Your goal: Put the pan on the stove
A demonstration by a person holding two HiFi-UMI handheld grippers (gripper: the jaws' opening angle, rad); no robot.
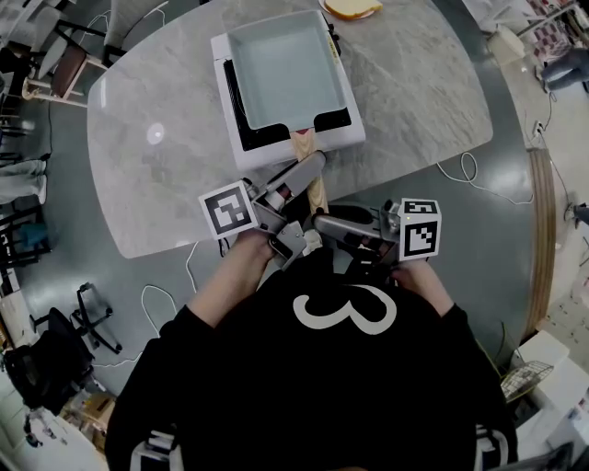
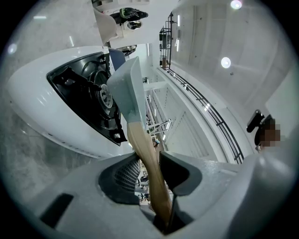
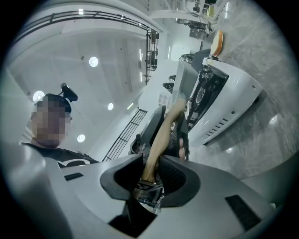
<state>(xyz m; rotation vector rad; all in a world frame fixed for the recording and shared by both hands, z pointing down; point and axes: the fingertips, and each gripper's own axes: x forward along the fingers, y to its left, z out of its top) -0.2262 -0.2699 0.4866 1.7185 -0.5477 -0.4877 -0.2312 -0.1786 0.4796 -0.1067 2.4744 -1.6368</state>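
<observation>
A square grey-blue pan [image 1: 285, 72] with a wooden handle [image 1: 317, 191] lies over the white table stove [image 1: 339, 140]; whether it rests on the burner I cannot tell. My left gripper [image 1: 311, 168] is shut on the handle close to the pan. My right gripper [image 1: 311, 235] is shut on the handle's near end. In the left gripper view the handle [image 2: 145, 156] runs between the jaws of the left gripper [image 2: 150, 173] up to the pan [image 2: 127, 88] beside the black burner well of the stove [image 2: 74, 109]. In the right gripper view the right gripper [image 3: 150, 176] clamps the handle [image 3: 161, 137].
The stove stands near the front edge of a grey marble table [image 1: 156, 175]. A piece of bread [image 1: 352, 7] lies at the table's far edge. Chairs [image 1: 64, 64] stand at the left, and cables [image 1: 465, 170] trail on the floor.
</observation>
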